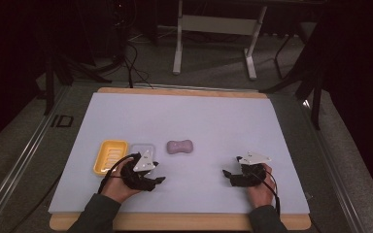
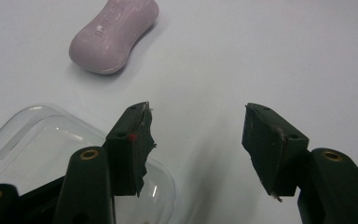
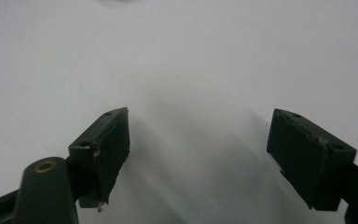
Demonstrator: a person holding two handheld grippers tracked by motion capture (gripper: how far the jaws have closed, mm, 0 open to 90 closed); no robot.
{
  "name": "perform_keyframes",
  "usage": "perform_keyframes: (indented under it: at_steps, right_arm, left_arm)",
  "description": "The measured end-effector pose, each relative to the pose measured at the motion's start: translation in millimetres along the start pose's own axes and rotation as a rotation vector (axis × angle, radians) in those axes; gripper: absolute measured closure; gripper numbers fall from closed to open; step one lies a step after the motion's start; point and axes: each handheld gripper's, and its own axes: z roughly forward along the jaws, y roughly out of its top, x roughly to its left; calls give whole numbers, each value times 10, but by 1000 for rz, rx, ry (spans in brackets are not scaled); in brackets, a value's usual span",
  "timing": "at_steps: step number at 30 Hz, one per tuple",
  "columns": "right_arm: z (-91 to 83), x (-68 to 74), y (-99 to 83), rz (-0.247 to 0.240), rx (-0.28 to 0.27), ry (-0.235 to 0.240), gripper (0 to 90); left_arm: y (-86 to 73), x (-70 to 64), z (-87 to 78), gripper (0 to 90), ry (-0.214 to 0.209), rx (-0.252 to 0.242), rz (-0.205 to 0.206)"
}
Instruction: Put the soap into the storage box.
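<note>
A pale purple soap bar [image 1: 180,146] lies on the white mat [image 1: 199,121], left of centre. To its left are a clear plastic lid [image 1: 142,148] and a yellow ridged soap dish [image 1: 110,156]. My left gripper [image 1: 146,171] rests just in front of the lid and stands open with nothing between its jaws. In the left gripper view the soap bar [image 2: 114,37] is ahead to the upper left, and the clear lid [image 2: 42,140] is beside the left jaw of my gripper [image 2: 196,109]. My right gripper [image 1: 240,174] rests at the front right, open over bare mat [image 3: 200,112].
The white mat lies on a wooden board [image 1: 175,222] whose edge shows at the front and back. A white table frame [image 1: 213,29] stands on the floor beyond, and cables [image 1: 133,63] trail there. Dark stands flank both sides.
</note>
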Motion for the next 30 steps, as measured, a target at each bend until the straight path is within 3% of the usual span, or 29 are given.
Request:
perform_keyframes:
  at_steps: [8,13,30]
  right_arm:
    - [-22,-8,-10,5,-23,0,185]
    - [-18,0,-8,-4,-19,6,184]
    - [-19,-1,-10,-4,-22,4,170]
  left_arm:
    - [24,75,-29,415,-2,14,-11]
    - [101,117,-61,415,0,35,23]
    - [222,285,-130,411,-1,58,48]
